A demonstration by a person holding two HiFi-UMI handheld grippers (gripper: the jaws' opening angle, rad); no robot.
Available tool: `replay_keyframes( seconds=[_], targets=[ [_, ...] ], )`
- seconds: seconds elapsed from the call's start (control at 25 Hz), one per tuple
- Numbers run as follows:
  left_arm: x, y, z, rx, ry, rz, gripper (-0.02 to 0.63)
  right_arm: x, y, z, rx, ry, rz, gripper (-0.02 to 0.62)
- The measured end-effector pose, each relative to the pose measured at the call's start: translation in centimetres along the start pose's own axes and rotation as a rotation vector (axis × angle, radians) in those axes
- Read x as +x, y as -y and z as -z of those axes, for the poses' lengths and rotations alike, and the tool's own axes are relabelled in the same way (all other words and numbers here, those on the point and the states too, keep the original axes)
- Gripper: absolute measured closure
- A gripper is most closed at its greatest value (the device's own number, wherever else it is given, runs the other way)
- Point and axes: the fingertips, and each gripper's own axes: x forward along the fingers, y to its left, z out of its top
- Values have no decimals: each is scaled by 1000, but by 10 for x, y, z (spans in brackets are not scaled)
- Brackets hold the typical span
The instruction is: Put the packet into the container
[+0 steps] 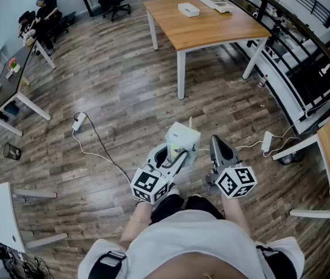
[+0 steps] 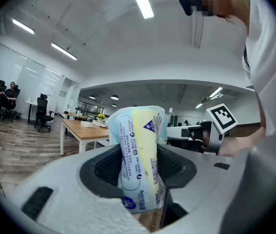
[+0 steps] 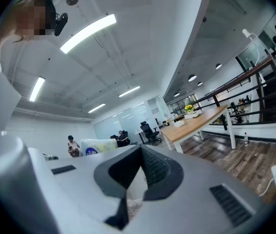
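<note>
One packet [image 2: 138,155] clamped in left gripper [image 1: 179,156] jaws; right gripper [image 1: 216,143] jaws closed, empty.

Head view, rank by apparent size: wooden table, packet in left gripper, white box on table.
1. Light wooden table.
2. Pale blue-and-yellow plastic packet, though nearer the camera.
3. White rectangular box.

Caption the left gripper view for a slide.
Left gripper holds a blue-and-yellow packet upright between its jaws, wooden table beyond.
</note>
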Motion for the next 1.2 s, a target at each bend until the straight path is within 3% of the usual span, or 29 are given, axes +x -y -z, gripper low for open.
replay_keyframes(
  seconds=[0.76,1.2],
  targets=[
    [-4,-5,-3,9,4,20,408,4,-5,-1,13,33,14,584],
    [-22,-28,-4,23,16,38,408,16,-23,10,10,51,35,584]
  ],
)
